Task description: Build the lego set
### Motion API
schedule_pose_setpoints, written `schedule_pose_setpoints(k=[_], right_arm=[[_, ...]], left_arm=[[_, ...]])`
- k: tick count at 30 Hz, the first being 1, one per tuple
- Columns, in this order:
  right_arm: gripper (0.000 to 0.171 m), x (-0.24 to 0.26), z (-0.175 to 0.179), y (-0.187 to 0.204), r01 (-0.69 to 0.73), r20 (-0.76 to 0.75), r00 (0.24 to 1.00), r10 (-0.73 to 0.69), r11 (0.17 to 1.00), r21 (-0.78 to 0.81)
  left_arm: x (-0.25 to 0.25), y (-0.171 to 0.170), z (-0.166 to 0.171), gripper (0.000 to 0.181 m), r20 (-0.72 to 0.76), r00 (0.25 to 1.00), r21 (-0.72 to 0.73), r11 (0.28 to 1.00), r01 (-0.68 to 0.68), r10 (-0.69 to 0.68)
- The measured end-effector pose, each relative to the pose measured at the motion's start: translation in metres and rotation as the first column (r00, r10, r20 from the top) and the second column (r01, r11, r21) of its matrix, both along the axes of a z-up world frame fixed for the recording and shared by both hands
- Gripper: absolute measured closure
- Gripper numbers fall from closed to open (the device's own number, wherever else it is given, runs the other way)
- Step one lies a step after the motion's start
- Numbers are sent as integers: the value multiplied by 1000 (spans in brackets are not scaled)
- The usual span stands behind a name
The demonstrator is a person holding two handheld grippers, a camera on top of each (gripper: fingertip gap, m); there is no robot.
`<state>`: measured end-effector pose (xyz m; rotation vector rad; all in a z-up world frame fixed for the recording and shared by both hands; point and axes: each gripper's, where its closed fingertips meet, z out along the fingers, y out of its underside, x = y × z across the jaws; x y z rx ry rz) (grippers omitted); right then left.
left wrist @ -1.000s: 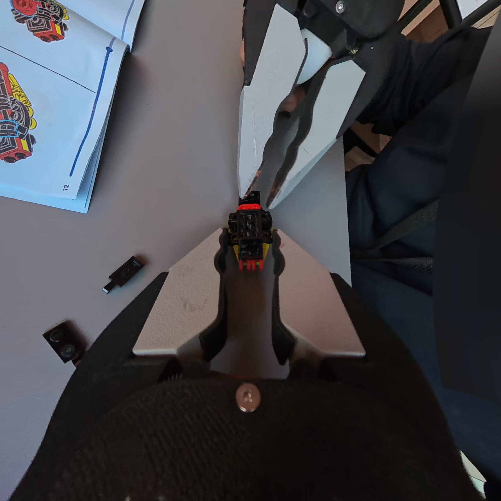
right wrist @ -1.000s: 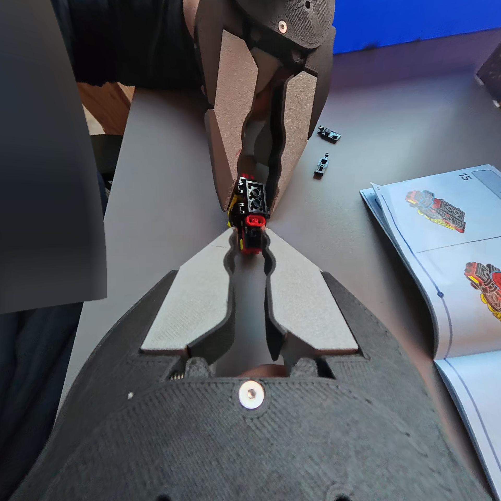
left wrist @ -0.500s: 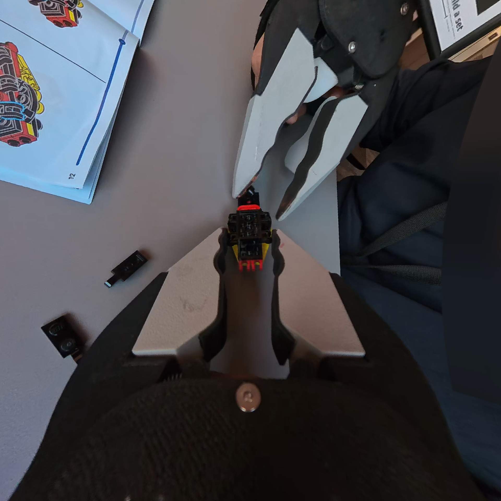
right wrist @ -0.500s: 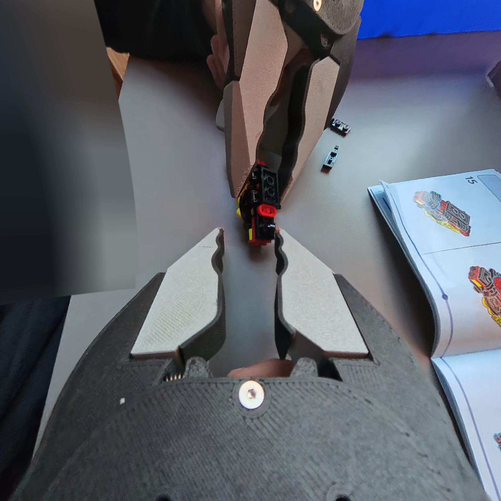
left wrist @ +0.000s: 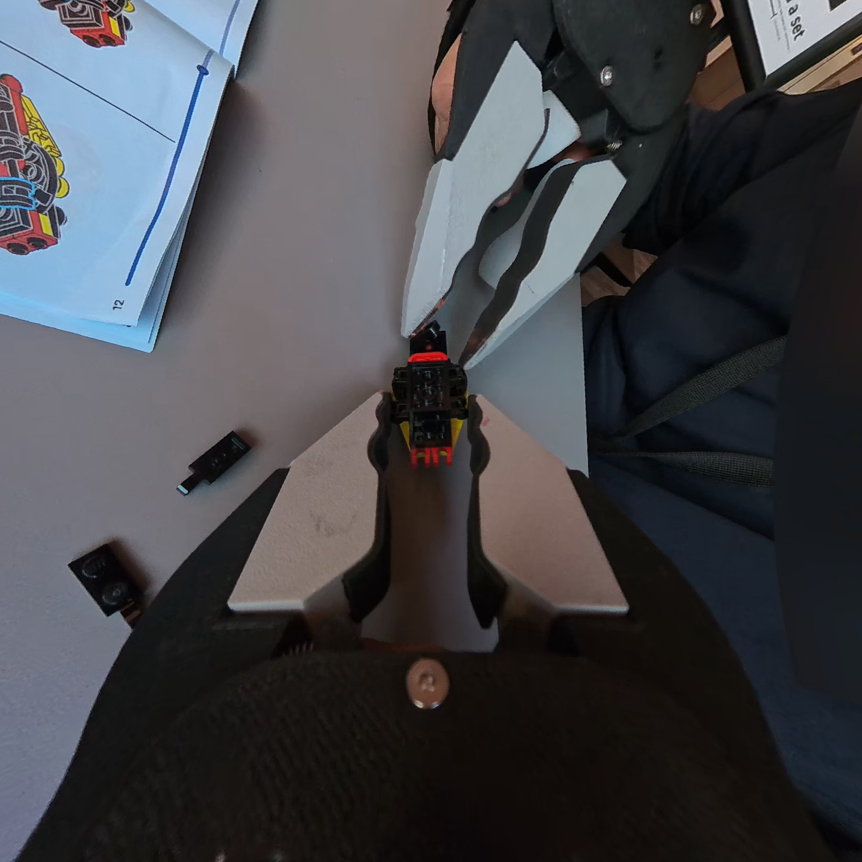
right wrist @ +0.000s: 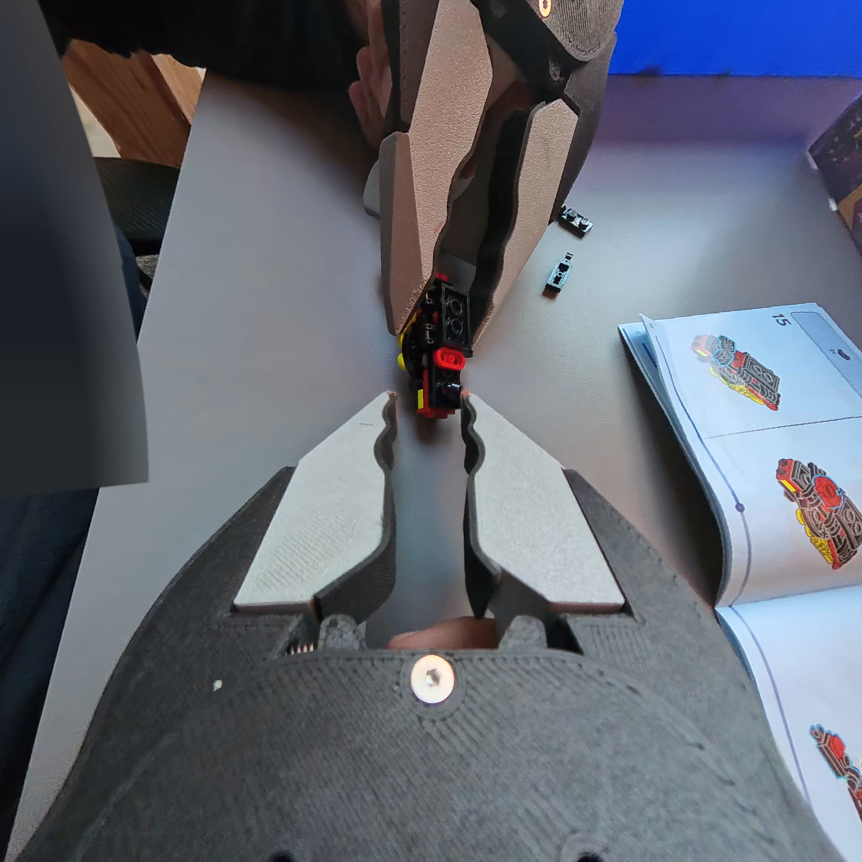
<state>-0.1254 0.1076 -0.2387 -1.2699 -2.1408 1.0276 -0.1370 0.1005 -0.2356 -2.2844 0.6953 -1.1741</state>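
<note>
A small black, red and yellow lego model (left wrist: 428, 410) is clamped in my left gripper (left wrist: 427, 401), which is shut on its middle and holds it over the grey table. In the right wrist view the model (right wrist: 441, 354) sticks out of the left gripper (right wrist: 441, 326) towards me. My right gripper (right wrist: 429, 396) is open, with its jaws on either side of the model's black and red end. The right fingertip (right wrist: 466, 401) touches that end and the left one stands apart. From the left wrist view the right gripper (left wrist: 436, 347) comes in from above.
A loose black plate with a handle (left wrist: 217, 459) and a black two-stud plate (left wrist: 105, 578) lie left of my left gripper; they also show in the right wrist view (right wrist: 559, 273) (right wrist: 576, 219). An open instruction booklet (left wrist: 93, 163) (right wrist: 769, 420) lies beside them. The table edge (left wrist: 580, 373) and a person's dark clothing are close by. My left and right fingertips are right by each other.
My right gripper let go of the model's end and opened wide, then narrowed again around that end. My left gripper kept its hold on the model.
</note>
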Motion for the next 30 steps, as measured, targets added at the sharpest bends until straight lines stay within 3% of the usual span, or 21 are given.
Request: schedule_pose_setpoints(k=[13, 25, 30], right_arm=[[157, -1, 3, 2, 1, -29, 1000, -1, 1000, 15], [152, 0, 1, 2, -2, -28, 1000, 3, 999, 41], [159, 1, 3, 3, -1, -39, 999, 3, 999, 42]], left_arm=[[1, -1, -1, 151, -23, 1000, 26, 1000, 9, -9], [1, -1, -1, 151, -30, 999, 33, 999, 11, -10], [1, -1, -1, 151, -34, 999, 37, 999, 12, -11]])
